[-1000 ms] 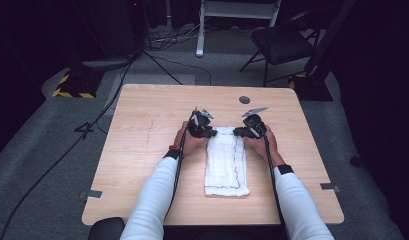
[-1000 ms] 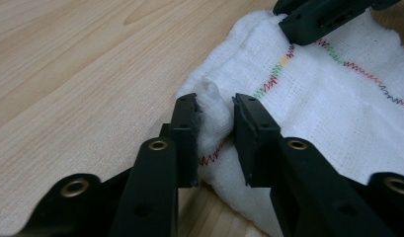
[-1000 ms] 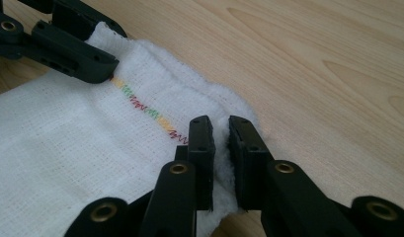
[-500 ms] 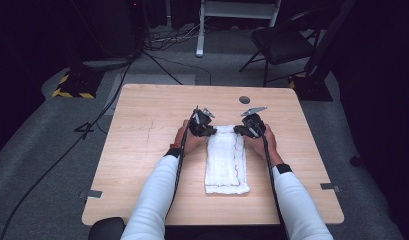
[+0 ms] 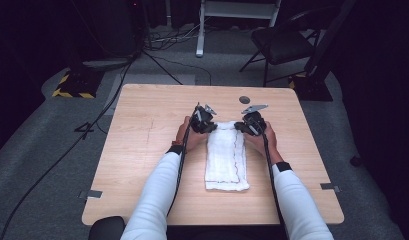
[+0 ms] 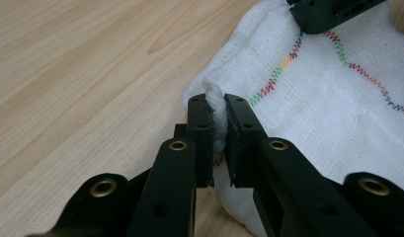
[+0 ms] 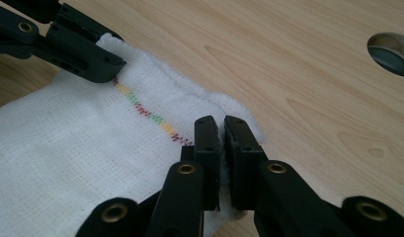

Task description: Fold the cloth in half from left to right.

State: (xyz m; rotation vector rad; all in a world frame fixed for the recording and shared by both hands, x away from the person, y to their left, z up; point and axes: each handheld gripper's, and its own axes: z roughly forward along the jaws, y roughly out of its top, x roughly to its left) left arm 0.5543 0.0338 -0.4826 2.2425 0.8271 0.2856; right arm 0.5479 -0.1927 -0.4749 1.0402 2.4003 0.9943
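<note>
A: What's on your table?

B: One white cloth, folded long, lying at the middle and running near to far. One round hole sits beyond it.

A: And my two grippers?

B: Your left gripper has just been closing and pinches the cloth's far left corner. Your right gripper, also just closing, is clamped on the far right corner.

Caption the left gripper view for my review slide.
Left hand-held gripper pinching a corner of the white cloth on the wooden table.
</note>
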